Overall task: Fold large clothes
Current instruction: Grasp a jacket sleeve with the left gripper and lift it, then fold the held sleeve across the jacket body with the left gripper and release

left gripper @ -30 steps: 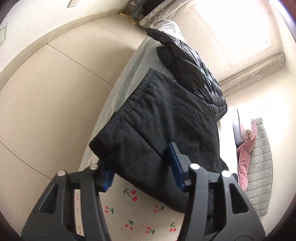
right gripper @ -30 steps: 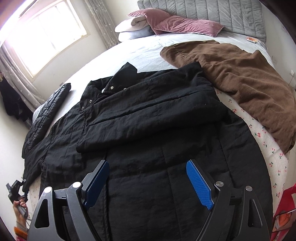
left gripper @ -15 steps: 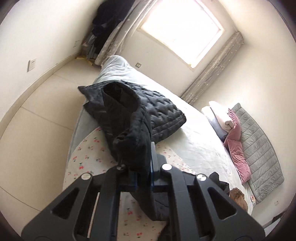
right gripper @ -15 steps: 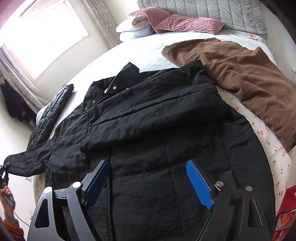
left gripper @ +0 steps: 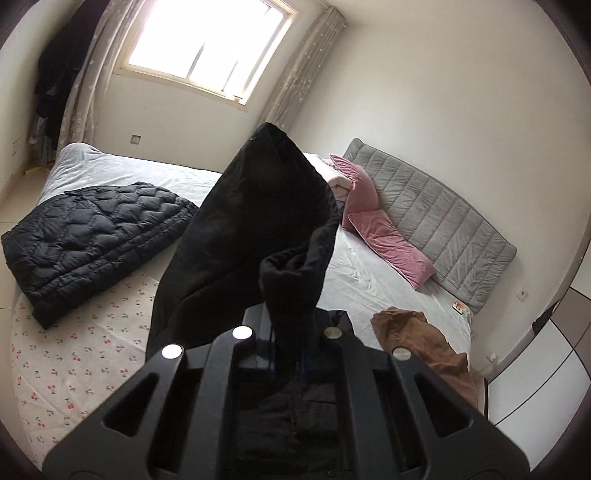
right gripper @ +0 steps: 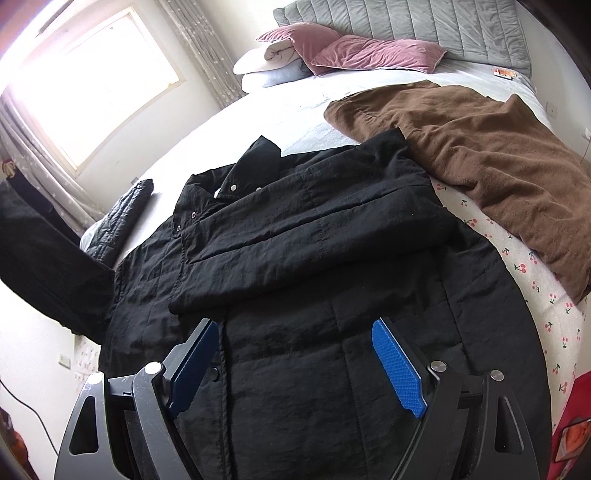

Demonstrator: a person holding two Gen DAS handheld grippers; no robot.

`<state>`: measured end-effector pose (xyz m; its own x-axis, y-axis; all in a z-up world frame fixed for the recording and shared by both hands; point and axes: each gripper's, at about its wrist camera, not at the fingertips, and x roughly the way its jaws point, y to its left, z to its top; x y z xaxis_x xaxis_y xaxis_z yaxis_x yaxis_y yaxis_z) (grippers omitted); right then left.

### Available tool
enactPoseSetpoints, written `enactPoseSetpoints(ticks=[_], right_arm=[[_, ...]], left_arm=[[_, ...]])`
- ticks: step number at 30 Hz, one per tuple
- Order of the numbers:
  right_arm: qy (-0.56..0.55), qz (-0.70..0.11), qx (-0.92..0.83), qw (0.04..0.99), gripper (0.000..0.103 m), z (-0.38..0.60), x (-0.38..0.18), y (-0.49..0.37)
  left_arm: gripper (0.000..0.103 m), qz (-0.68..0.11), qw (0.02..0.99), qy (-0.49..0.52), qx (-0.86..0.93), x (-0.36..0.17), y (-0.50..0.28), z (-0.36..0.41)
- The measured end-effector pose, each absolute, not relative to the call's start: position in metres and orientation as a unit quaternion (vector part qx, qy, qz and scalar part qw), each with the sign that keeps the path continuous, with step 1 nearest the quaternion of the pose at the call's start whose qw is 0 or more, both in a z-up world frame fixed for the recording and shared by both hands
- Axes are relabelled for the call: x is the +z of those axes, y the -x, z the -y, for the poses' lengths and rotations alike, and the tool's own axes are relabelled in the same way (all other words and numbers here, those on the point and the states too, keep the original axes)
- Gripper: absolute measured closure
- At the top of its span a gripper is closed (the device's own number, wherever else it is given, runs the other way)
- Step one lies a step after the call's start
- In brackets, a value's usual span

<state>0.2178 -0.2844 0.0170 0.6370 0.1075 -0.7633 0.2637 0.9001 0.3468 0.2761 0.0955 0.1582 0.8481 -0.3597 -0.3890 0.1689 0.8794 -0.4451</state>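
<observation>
From the right wrist view, the raised sleeve (right gripper: 48,266) of the black coat (right gripper: 314,288) sits farthest left, lifted clear of the bed (right gripper: 295,114) and stretching out toward the left edge of the picture from the coat's shoulder. Beside it, the coat lies spread flat across the bed, its long axis running from the hem near the camera up to the collar (right gripper: 255,162), which points toward the window (right gripper: 92,88) side of the headboard (right gripper: 424,26). The other sleeve is folded across the chest, lying crosswise from lower left to upper right. The right gripper (right gripper: 295,365) hovers over the lower front of the coat with its blue pads well apart; nothing is between them and they press on nothing. To the right, a brown garment (right gripper: 480,162) lies on the bed, its edge touching the coat's shoulder.

In the left wrist view, a quilted dark jacket (left gripper: 92,240) lies folded on the left part of the bed. In the middle, the sleeve (left gripper: 251,229) stands up in front of the camera, its length rising from the jaws toward the window. The left gripper (left gripper: 288,332) is clenched on the sleeve's cuff end, the cloth bunched between the closed pads. Further right lie pink pillows (left gripper: 380,236) against the grey headboard, with the brown garment below them.
</observation>
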Motion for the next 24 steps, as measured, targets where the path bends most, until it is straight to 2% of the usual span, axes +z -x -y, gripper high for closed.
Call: enactPoseSetpoints(ticks=[5,6,7,10,13,17,21,23,24], right_arm=[[-0.227,-0.424,-0.046,0.875,0.017,0.288,0.014,-0.217],[-0.229,-0.424,-0.046,0.875,0.017,0.290,0.014,-0.217],[-0.231,-0.424,-0.045,0.875,0.017,0.291,0.013,-0.216],[-0.232,-0.424,-0.046,0.874,0.017,0.295,0.012,-0.215],[-0.236,-0.425,-0.046,0.873,0.017,0.298,0.010,-0.215],[-0.247,-0.426,-0.039,0.870,0.017,0.299,0.007,-0.216],[-0.245,-0.427,-0.030,0.870,0.017,0.293,0.006,-0.217],[-0.246,-0.426,-0.021,0.870,0.017,0.289,0.004,-0.218],[-0.250,-0.424,-0.014,0.870,0.017,0.288,0.004,-0.220]], left_arm=[[0.092,-0.295,0.916,0.169,-0.215,0.129,-0.288,-0.012],[0.083,-0.320,0.902,0.151,-0.247,0.120,-0.289,0.006],[0.069,-0.346,0.885,0.134,-0.281,0.111,-0.289,0.024],[0.047,-0.364,0.873,0.075,-0.316,0.098,-0.274,0.050],[0.033,-0.337,0.892,0.034,-0.299,0.098,-0.259,0.045],[0.032,-0.350,0.898,0.020,-0.266,0.087,-0.264,0.016],[0.032,-0.374,0.900,0.029,-0.222,0.053,-0.277,-0.022],[0.037,-0.391,0.897,0.046,-0.200,0.032,-0.283,-0.044],[0.045,-0.399,0.895,0.058,-0.191,0.021,-0.287,-0.057]])
